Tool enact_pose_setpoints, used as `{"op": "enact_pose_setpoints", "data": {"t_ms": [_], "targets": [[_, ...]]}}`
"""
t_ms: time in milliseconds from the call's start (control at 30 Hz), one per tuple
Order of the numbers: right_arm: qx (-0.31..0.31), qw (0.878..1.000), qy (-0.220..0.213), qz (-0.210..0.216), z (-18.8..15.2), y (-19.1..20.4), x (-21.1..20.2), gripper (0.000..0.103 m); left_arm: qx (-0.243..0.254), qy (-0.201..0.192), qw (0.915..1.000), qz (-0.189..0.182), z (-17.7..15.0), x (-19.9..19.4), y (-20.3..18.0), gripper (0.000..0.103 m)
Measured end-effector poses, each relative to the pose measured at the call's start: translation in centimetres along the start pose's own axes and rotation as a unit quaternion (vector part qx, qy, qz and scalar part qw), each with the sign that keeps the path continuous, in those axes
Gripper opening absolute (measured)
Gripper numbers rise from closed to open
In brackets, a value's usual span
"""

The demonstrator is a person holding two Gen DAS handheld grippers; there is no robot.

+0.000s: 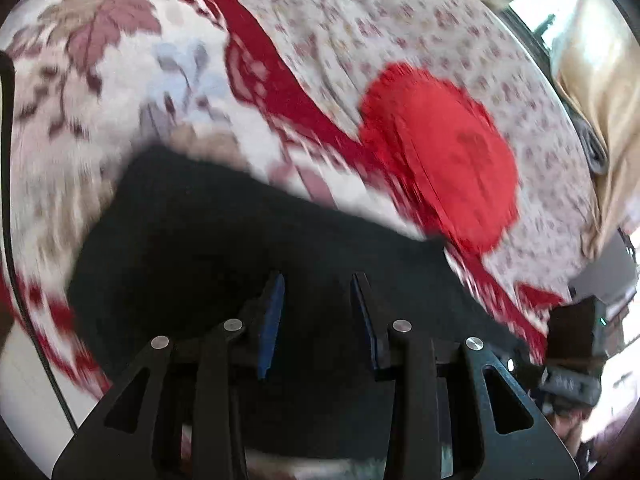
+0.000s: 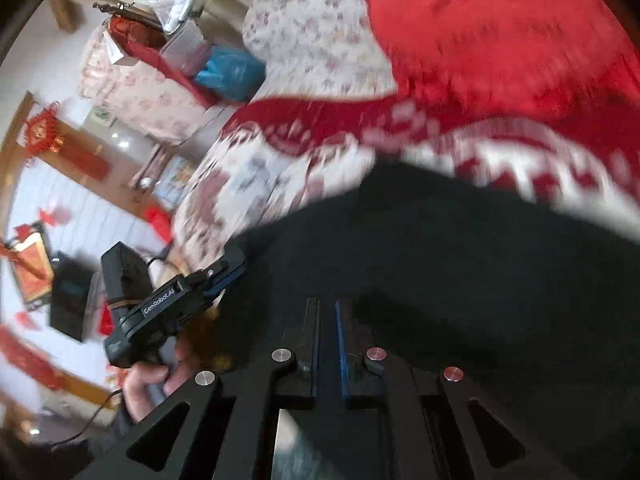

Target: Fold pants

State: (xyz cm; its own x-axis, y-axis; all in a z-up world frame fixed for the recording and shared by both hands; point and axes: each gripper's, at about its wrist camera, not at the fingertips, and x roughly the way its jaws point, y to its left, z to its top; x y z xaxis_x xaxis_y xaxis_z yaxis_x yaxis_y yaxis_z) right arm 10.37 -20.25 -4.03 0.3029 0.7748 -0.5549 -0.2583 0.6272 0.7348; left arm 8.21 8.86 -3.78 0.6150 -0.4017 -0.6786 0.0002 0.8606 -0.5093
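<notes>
Black pants (image 1: 224,240): one pair; red cushion (image 1: 440,152): one; hand-held grippers: two.

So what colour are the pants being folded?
Black. The pants show best in the right wrist view, spread on the floral bedspread.

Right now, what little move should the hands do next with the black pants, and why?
Probably carry the near edge forward: the left gripper and right gripper both sit at the black pants' near edge, with cloth spread ahead on the bedspread.

Pants (image 1: 208,232): matt black cloth. Bedspread (image 1: 100,80): soft printed fabric. Tool (image 2: 328,312): matt black plastic.
</notes>
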Motion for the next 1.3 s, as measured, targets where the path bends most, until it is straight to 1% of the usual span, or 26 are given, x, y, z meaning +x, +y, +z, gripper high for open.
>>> {"op": "enact_pose_setpoints", "data": {"t_ms": [67, 133, 167, 200, 233, 267, 300, 333, 367, 400, 433, 467, 500, 567, 633, 667, 700, 767, 800, 833, 867, 900, 967, 1067, 1200, 1300], "targets": [[0.050, 0.999, -0.015, 0.000, -1.8, -2.9, -2.5, 0.006, 0.004, 0.027, 0.9996, 0.007, -2.2, 0.8, -0.4, 0.034], [0.127, 0.991, -0.040, -0.005, -3.3, -7.4, -6.2, 0.006, 0.018, 0.013, 0.9996, 0.017, -2.5, 0.9, -0.6, 0.035], [0.179, 0.980, -0.079, -0.022, -4.3, -10.2, -9.5, 0.006, 0.015, 0.016, 0.9996, 0.017, -2.4, 0.9, -0.6, 0.034], [0.227, 0.964, -0.138, -0.011, -5.4, -12.8, -13.4, 0.005, 0.010, 0.021, 0.9996, 0.018, -2.1, 1.1, -0.5, 0.035], [0.253, 0.952, -0.173, 0.004, -6.0, -14.3, -15.6, 0.005, 0.008, 0.024, 0.9995, 0.020, -1.8, 1.4, -0.5, 0.035], [0.285, 0.930, -0.231, -0.016, -7.4, -15.9, -19.5, 0.006, 0.008, 0.026, 0.9994, 0.022, -1.7, 1.6, -0.5, 0.035], [0.292, 0.921, -0.254, -0.049, -8.0, -16.2, -21.1, 0.006, 0.009, 0.029, 0.9992, 0.026, -1.6, 1.7, -0.7, 0.036], [0.297, 0.903, -0.291, -0.108, -9.3, -16.2, -23.8, 0.007, 0.011, 0.033, 0.9990, 0.027, -1.5, 1.7, -0.9, 0.037], [0.302, 0.895, -0.306, -0.121, -10.0, -16.1, -24.9, 0.008, 0.012, 0.034, 0.9990, 0.027, -1.7, 1.5, -1.0, 0.042], [0.305, 0.891, -0.317, -0.113, -10.7, -15.9, -25.5, 0.008, 0.013, 0.041, 0.9985, 0.033, -1.6, 1.5, -1.4, 0.044], [0.301, 0.893, -0.321, -0.095, -11.0, -15.2, -25.5, 0.009, 0.011, 0.046, 0.9979, 0.044, -1.7, 1.3, -1.7, 0.044], [0.286, 0.902, -0.312, -0.088, -11.2, -13.9, -25.0, 0.011, 0.007, 0.049, 0.9974, 0.053, -1.8, 1.1, -2.2, 0.044], [0.270, 0.910, -0.300, -0.098, -11.1, -12.7, -24.2, 0.014, -0.002, 0.055, 0.9971, 0.052, -1.9, 0.5, -3.2, 0.044], [0.245, 0.921, -0.278, -0.122, -11.5, -11.1, -23.3, 0.025, 0.006, 0.046, 0.9986, 0.026, -2.3, -0.8, -5.5, 0.044], [0.248, 0.924, -0.265, -0.118, -12.8, -11.7, -23.5, 0.030, 0.045, 0.031, 0.9985, -0.002, -3.2, -2.5, -9.3, 0.045], [0.262, 0.923, -0.263, -0.106, -13.1, -11.9, -22.9, 0.032, 0.070, 0.026, 0.9969, -0.024, -4.0, -3.4, -11.8, 0.051], [0.274, 0.920, -0.261, -0.097, -13.5, -13.1, -23.3, 0.033, 0.083, 0.024, 0.9954, -0.042, -4.5, -3.9, -13.2, 0.061], [0.319, 0.908, -0.260, -0.074, -13.8, -15.0, -22.8, 0.035, 0.106, 0.013, 0.9910, -0.080, -6.0, -4.8, -16.0, 0.067], [0.334, 0.903, -0.260, -0.068, -13.7, -15.5, -22.9, 0.038, 0.121, 0.003, 0.9878, -0.097, -6.9, -5.2, -17.2, 0.067], [0.352, 0.898, -0.258, -0.058, -14.0, -16.1, -22.5, 0.040, 0.146, -0.011, 0.9837, -0.104, -8.0, -5.2, -18.2, 0.067], [0.358, 0.897, -0.256, -0.049, -14.4, -16.5, -22.9, 0.040, 0.165, -0.018, 0.9811, -0.099, -8.4, -5.0, -18.6, 0.067], [0.360, 0.897, -0.253, -0.043, -14.7, -16.8, -23.2, 0.041, 0.184, -0.013, 0.9796, -0.080, -9.1, -4.5, -19.1, 0.067], [0.357, 0.899, -0.251, -0.036, -14.4, -16.7, -23.1, 0.043, 0.178, 0.005, 0.9806, -0.081, -9.0, -3.9, -19.2, 0.067], [0.353, 0.902, -0.245, -0.029, -13.6, -16.9, -22.5, 0.043, 0.140, 0.020, 0.9865, -0.081, -8.2, -3.2, -18.0, 0.067], [0.332, 0.907, -0.254, -0.037, -13.1, -17.3, -22.3, 0.042, 0.083, 0.051, 0.9914, -0.088, -7.5, -2.2, -15.8, 0.067], [0.318, 0.912, -0.252, -0.052, -13.0, -17.0, -22.3, 0.038, 0.061, 0.056, 0.9926, -0.090, -7.7, -2.4, -15.1, 0.067]]}}
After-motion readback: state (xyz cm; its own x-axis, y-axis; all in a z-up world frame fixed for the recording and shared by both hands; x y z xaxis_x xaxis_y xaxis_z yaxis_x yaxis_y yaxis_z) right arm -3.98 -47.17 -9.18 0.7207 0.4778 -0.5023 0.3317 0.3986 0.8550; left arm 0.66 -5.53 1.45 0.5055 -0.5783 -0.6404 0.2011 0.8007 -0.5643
